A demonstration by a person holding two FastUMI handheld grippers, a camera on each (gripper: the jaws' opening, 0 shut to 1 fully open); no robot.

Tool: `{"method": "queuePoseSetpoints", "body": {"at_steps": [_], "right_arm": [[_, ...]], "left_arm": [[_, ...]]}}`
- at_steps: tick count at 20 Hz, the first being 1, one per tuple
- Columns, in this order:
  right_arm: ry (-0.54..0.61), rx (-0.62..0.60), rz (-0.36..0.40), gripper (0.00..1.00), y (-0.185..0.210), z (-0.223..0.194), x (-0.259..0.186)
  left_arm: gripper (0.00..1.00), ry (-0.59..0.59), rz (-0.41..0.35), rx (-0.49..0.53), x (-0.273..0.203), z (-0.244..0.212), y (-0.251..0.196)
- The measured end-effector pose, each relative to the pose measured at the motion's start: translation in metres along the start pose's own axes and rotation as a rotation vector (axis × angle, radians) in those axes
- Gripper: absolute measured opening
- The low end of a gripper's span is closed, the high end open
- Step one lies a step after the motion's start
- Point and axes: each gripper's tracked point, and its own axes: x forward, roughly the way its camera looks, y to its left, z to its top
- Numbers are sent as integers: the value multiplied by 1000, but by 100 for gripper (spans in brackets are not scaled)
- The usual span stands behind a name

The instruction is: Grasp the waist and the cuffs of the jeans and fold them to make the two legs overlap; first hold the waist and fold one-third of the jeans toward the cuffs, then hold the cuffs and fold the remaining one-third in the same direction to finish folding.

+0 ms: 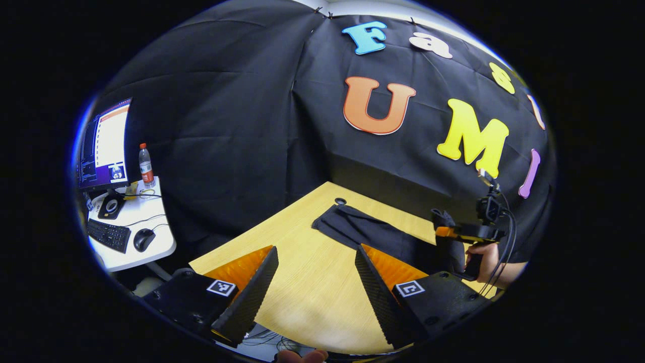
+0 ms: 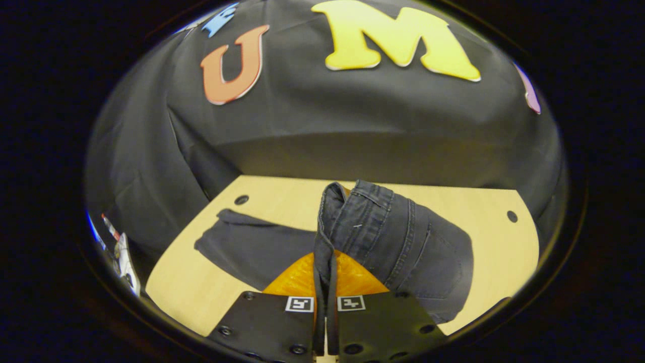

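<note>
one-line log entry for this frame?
right gripper: shut on dark denim jeans waist, lifted | left gripper: open over wooden table

Both views bend strongly at the rims with fisheye distortion. The left gripper view is evenly bright and sharp, with a glowing monitor (image 1: pixel 103 146) at left. The right gripper view is dimmer, warmer and softer; the worktop (image 2: pixel 282 194) shows no glare.

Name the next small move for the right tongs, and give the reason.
Probably carry the waist toward the cuffs: the right tongs are shut on the waist, lifted off the table, while the left tongs hang open, holding nothing.
</note>
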Motion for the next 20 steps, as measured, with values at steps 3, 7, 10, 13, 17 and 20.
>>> {"method": "queuePoseSetpoints", "body": {"at_steps": [3, 7, 10, 13, 17, 20], "right_arm": [[67, -61, -45, 2, 13, -36, 35], [125, -111, -94, 3, 14, -63, 60], [139, -100, -54, 13, 24, -64, 60], [162, -97, 10, 44, 35, -61, 43], [109, -115, 8, 88, 23, -35, -19], [66, -87, 38, 84, 18, -12, -85]], "left_arm": [[99, 16, 15, -12, -5, -3, 14], [99, 33, 31, -7, -11, -9, 29], [99, 45, 25, -14, -11, -12, 33], [99, 44, 6, -31, -1, -8, 33], [99, 45, -60, -44, 25, -4, 19], [99, 54, -134, -50, 54, 0, -1]]}}
